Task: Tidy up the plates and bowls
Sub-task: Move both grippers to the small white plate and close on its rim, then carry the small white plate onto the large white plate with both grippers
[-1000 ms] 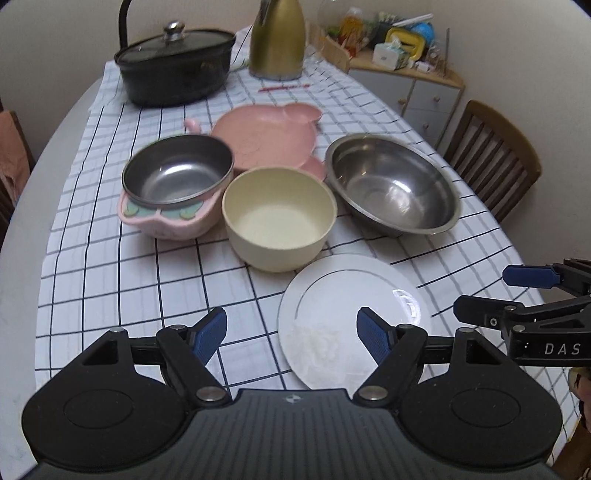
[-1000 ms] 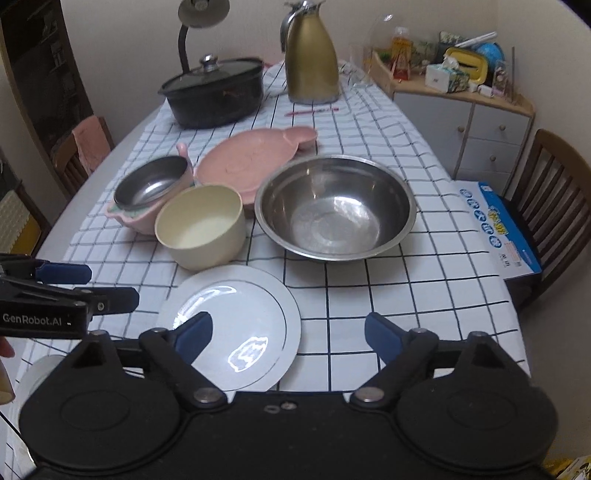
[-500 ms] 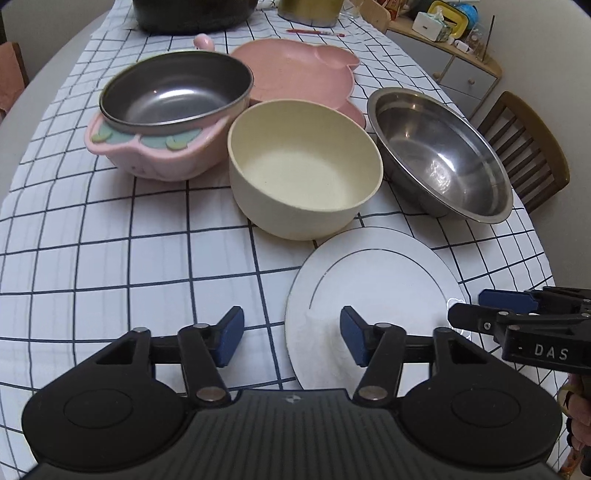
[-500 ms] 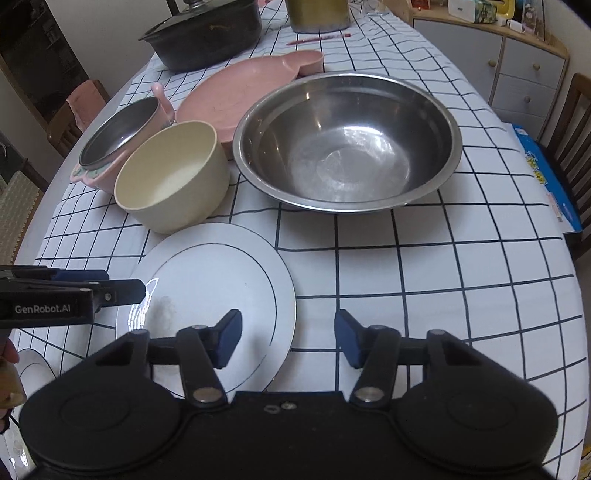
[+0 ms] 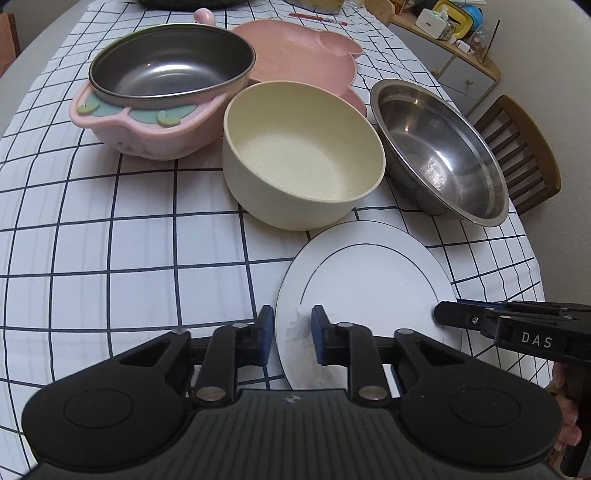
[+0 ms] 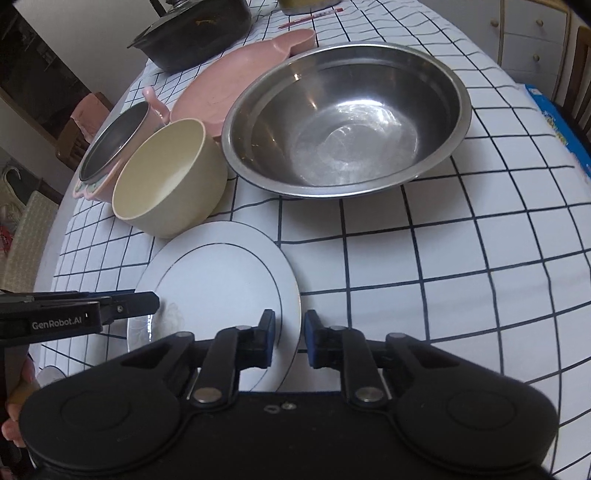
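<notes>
A white plate [image 5: 369, 273] [image 6: 221, 280] lies on the checked cloth near the front edge. My left gripper [image 5: 292, 328] straddles its left rim, jaws narrowed with a small gap either side. My right gripper [image 6: 290, 334] straddles its right rim the same way. Behind it stand a cream bowl [image 5: 301, 155] [image 6: 166, 184], a large steel bowl [image 5: 439, 151] [image 6: 343, 125], a pink bowl with a steel insert [image 5: 162, 96] [image 6: 107, 147] and a pink plate [image 5: 303, 55] [image 6: 229, 85].
A black lidded pot [image 6: 195, 29] stands at the far end of the table. A wooden chair [image 5: 521, 151] is at the right side, with a cabinet [image 5: 454, 62] behind it. A blue box [image 6: 554, 125] lies off the table's right edge.
Both grippers have moved lower and forward to the white plate's opposite rims. Their jaws have narrowed from wide open to a small gap around the rim.
</notes>
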Demonstrator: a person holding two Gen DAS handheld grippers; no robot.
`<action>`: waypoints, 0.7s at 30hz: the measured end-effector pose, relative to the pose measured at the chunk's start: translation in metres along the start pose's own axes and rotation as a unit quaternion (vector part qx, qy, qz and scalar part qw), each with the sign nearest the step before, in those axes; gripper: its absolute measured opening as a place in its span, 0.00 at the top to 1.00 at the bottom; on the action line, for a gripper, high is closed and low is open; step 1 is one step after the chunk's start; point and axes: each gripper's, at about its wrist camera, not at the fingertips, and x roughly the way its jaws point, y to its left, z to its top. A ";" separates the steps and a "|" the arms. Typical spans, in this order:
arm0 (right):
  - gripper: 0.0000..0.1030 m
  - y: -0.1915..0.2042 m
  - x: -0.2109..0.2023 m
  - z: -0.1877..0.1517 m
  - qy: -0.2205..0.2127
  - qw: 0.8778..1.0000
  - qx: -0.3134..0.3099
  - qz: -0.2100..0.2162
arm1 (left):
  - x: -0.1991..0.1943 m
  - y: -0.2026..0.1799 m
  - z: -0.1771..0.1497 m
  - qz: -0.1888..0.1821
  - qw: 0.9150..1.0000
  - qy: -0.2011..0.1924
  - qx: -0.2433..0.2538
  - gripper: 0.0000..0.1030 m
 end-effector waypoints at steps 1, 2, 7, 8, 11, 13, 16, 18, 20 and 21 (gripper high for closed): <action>0.85 0.000 0.000 0.000 -0.001 1.000 0.001 -0.001 | 0.000 0.000 0.000 0.000 1.000 0.000 -0.001 0.81; 0.86 0.000 0.000 0.000 -0.001 1.000 0.001 0.000 | 0.000 0.001 0.000 0.001 1.000 -0.001 -0.001 0.83; 0.88 -0.004 -0.001 -0.001 -0.003 1.000 0.009 0.006 | -0.001 0.005 -0.001 -0.004 1.000 -0.002 -0.011 0.86; 0.88 -0.004 -0.001 -0.001 -0.003 1.000 0.011 0.005 | -0.001 0.004 -0.001 -0.003 1.000 -0.002 -0.010 0.86; 0.88 -0.003 -0.001 -0.001 -0.004 1.000 0.012 0.002 | -0.003 0.004 -0.002 -0.003 1.000 -0.003 -0.012 0.87; 0.88 -0.002 -0.003 -0.003 -0.007 1.000 0.012 0.000 | -0.006 0.004 -0.004 -0.008 1.000 -0.005 -0.012 0.87; 0.89 -0.003 -0.007 -0.004 -0.011 1.000 0.016 0.001 | -0.009 0.005 -0.006 -0.012 1.000 -0.007 -0.013 0.87; 0.89 -0.002 -0.009 -0.005 -0.010 1.000 0.020 -0.001 | -0.011 0.004 -0.008 -0.013 1.000 -0.008 -0.014 0.87; 0.89 0.000 -0.012 -0.006 -0.011 1.000 0.021 -0.004 | -0.014 0.004 -0.010 -0.015 1.000 -0.010 -0.015 0.87; 0.89 0.000 -0.013 -0.007 -0.011 1.000 0.022 -0.005 | -0.016 0.004 -0.011 -0.016 1.000 -0.010 -0.016 0.87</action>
